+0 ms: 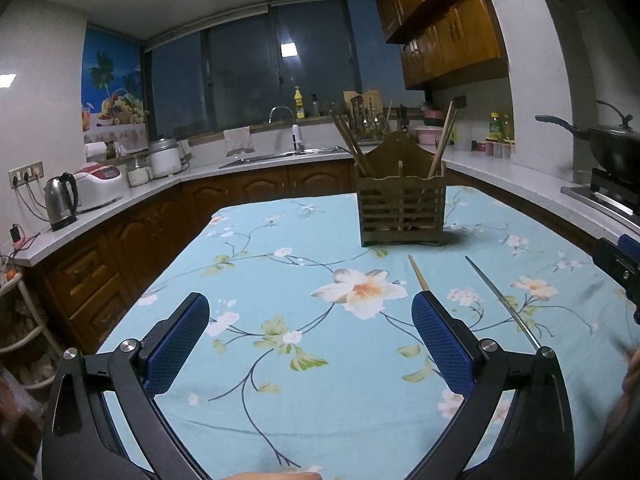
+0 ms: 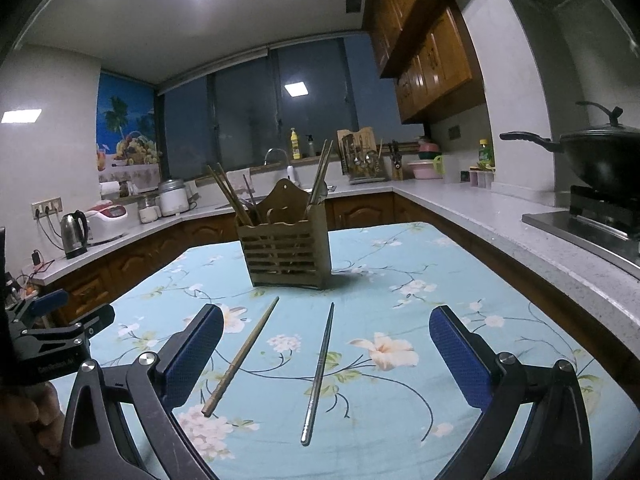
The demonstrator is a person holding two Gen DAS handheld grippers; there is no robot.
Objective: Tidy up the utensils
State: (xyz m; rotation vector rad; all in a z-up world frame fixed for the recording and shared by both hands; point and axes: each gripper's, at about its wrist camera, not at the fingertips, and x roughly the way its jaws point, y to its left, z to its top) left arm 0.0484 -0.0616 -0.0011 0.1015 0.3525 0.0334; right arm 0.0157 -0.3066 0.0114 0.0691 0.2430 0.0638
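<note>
Two loose chopsticks were seen lying on the floral tablecloth (image 2: 400, 248), both just ahead of & between the spread fingers of the right claw (image 2: 326, 344): a wooden chopstick (image 2: 242, 356) nearer its left finger and a metal chopstick (image 2: 319, 368) close to the centre line. Their long axes ran roughly away from the claw toward the wooden holder (image 2: 286, 254), the wooden one slanted a bit, thick end toward the claw. The right claw was held wide open, nothing gripped, low over the cloth & pointed at the holder, which stood further ahead w/ several chopsticks already upright in it. The left claw (image 1: 310, 344) was likewise wide open & empty; from it both sticks lay off to its right, the wooden one partly hidden behind its right finger, the metal one beyond that. The right claw was judged nearer & better lined up, so the next pick was probably its job. Because the sticks lay along the finger direction, a wrist turn or a grab across the shaft would likely be needed. A person's hand was glimpsed at the frame edges.
</note>
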